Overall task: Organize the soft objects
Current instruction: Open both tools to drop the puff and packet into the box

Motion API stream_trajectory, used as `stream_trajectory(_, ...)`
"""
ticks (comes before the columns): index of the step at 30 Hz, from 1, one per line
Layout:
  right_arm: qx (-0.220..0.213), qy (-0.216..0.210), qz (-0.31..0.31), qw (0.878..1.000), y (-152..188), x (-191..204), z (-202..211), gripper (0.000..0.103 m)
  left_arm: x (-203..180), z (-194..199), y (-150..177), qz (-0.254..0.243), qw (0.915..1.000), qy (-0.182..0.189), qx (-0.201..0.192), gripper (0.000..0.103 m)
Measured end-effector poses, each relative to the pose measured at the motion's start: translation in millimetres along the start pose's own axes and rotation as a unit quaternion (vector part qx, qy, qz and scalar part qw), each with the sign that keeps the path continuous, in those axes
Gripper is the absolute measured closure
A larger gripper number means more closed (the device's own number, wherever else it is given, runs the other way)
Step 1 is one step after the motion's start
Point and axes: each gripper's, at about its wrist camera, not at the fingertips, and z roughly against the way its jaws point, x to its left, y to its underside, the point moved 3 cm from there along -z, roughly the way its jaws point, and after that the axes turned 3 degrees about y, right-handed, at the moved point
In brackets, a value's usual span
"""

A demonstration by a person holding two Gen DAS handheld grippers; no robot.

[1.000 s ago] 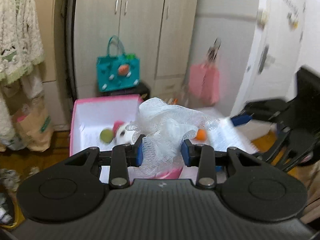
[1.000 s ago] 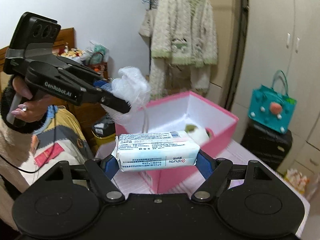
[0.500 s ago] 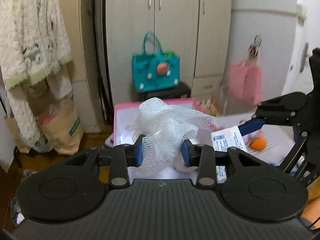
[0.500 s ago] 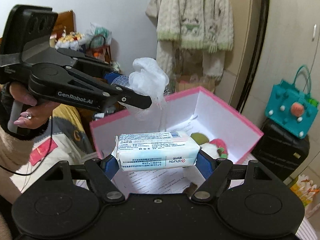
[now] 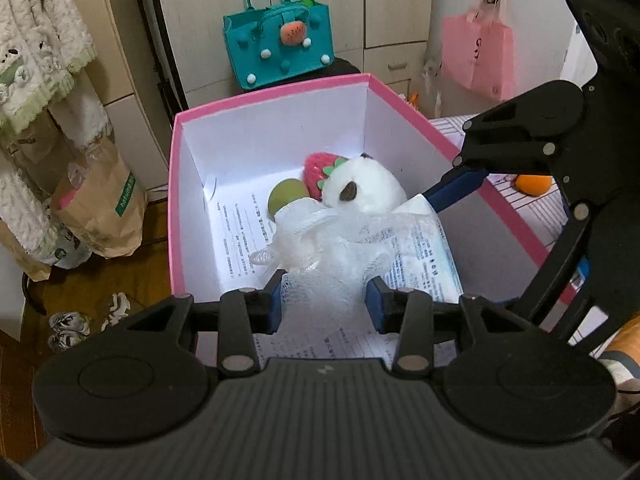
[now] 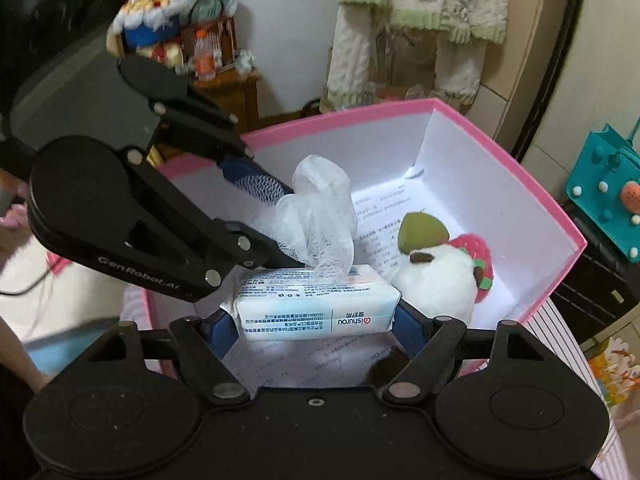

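Note:
My left gripper [image 5: 325, 303] is shut on a white mesh bath sponge [image 5: 320, 252] and holds it over the open pink box [image 5: 176, 208]. My right gripper [image 6: 314, 322] is shut on a white and blue tissue pack [image 6: 316, 306], held inside the box next to the sponge [image 6: 320, 216]. The tissue pack also shows in the left wrist view [image 5: 424, 256]. In the box lie a white plush [image 5: 364, 188], a red strawberry plush [image 5: 316, 174] and a green ball [image 5: 286, 200] on a printed paper sheet [image 5: 236, 236].
The box [image 6: 552, 216] stands on a striped cloth [image 5: 532, 216] with an orange ball [image 5: 534, 184] on it. A teal felt bag [image 5: 280, 48] and a pink bag [image 5: 478, 56] are behind. A brown paper bag [image 5: 104, 208] stands on the floor at the left.
Both grippers have moved forward and down over the box. The sponge and tissue pack are now inside its opening, close together.

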Motion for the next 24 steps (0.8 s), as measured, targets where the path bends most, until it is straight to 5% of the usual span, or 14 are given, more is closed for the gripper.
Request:
stream_trajectory(7,0.027,-0.007,0.014,1.000,-6,-5,-10,0.020,-2,-6,-1,0.002,0.9999,-0.003,0.016,0.060)
stream_trajectory(12,0.043,-0.016,-0.006,0.999,-5,-11,-16,0.017,-1,-7,-1,0.008,0.9999,0.007,0.011,0.050)
stream_trajectory(24,-0.040,0.029,-0.031,0.998,13,-1,49,0.017,-4,39,0,0.023,0.9991,0.010,-0.035,0.042)
